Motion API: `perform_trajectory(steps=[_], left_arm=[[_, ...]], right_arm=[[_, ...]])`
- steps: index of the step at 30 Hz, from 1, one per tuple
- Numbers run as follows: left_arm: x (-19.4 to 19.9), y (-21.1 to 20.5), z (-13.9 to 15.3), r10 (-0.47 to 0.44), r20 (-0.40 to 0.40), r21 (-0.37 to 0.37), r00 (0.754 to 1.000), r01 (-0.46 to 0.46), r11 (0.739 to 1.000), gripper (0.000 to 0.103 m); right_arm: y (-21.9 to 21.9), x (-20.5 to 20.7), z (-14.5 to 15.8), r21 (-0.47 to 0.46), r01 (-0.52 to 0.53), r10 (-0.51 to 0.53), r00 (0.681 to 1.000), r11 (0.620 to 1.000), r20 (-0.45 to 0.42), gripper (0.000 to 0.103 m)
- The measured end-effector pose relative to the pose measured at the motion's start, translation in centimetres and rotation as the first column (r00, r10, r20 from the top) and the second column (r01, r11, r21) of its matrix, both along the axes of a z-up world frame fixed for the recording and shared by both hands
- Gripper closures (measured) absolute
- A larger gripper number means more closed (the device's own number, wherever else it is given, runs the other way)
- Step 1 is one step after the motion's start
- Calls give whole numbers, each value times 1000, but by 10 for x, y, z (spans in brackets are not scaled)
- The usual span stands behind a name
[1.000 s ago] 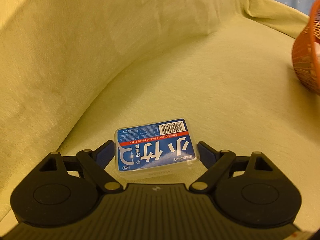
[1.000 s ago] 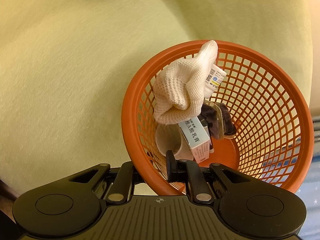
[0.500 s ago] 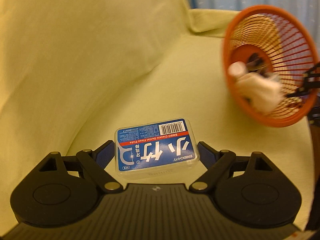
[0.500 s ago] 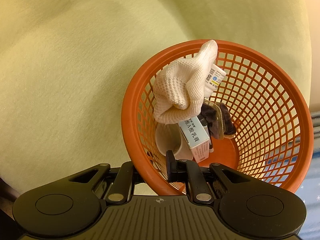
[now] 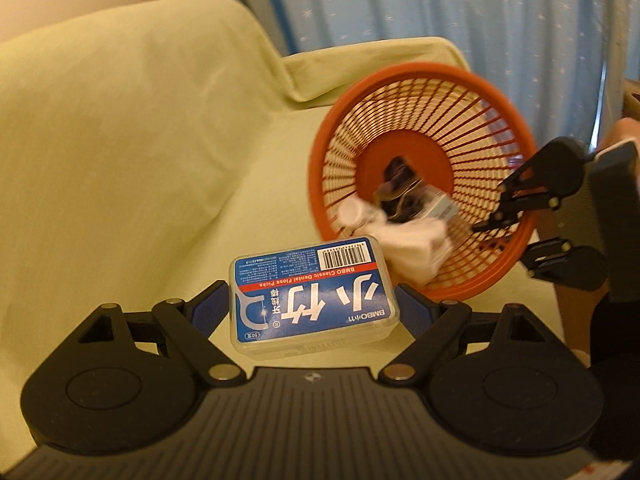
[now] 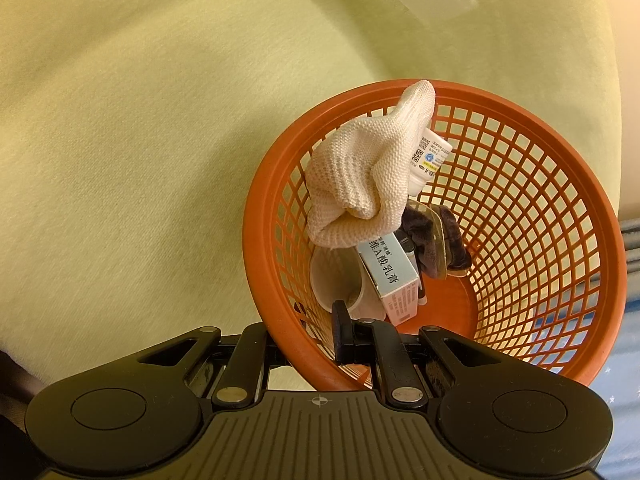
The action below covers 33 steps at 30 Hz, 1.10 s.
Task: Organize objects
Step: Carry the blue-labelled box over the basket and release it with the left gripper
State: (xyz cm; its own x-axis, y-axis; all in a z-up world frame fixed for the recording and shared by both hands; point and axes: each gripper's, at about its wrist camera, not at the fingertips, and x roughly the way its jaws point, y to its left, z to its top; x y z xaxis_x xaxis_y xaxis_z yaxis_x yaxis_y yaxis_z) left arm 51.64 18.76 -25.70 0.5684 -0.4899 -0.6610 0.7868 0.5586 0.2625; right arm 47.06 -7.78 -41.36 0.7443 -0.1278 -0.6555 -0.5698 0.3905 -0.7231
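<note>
Since a second ago the left gripper (image 5: 314, 308), clamped wide on the floss box (image 5: 312, 294), has swung toward the basket (image 6: 560, 184), whose rim the right gripper (image 6: 320, 334) pinches, already holding several items; dropping it in remains.

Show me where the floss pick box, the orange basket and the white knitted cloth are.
floss pick box (image 5: 310, 296): left wrist view, on its blue label.
orange basket (image 6: 256, 216): right wrist view, on its left rim.
white knitted cloth (image 6: 360, 176): right wrist view, on its bunched middle.
</note>
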Motion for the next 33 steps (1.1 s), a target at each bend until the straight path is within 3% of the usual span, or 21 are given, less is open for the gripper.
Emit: perform_trajectory(steps=[13, 33], left_arm=[[-11, -41, 17, -155, 8, 35, 988, 155, 987, 17], [4, -80, 23, -294, 6, 67, 956, 293, 954, 17]], right_arm=[[-2, 2, 0, 15, 0, 0, 1000, 1000, 0, 95], [3, -4, 2, 55, -1, 1, 1000, 998, 8, 95]])
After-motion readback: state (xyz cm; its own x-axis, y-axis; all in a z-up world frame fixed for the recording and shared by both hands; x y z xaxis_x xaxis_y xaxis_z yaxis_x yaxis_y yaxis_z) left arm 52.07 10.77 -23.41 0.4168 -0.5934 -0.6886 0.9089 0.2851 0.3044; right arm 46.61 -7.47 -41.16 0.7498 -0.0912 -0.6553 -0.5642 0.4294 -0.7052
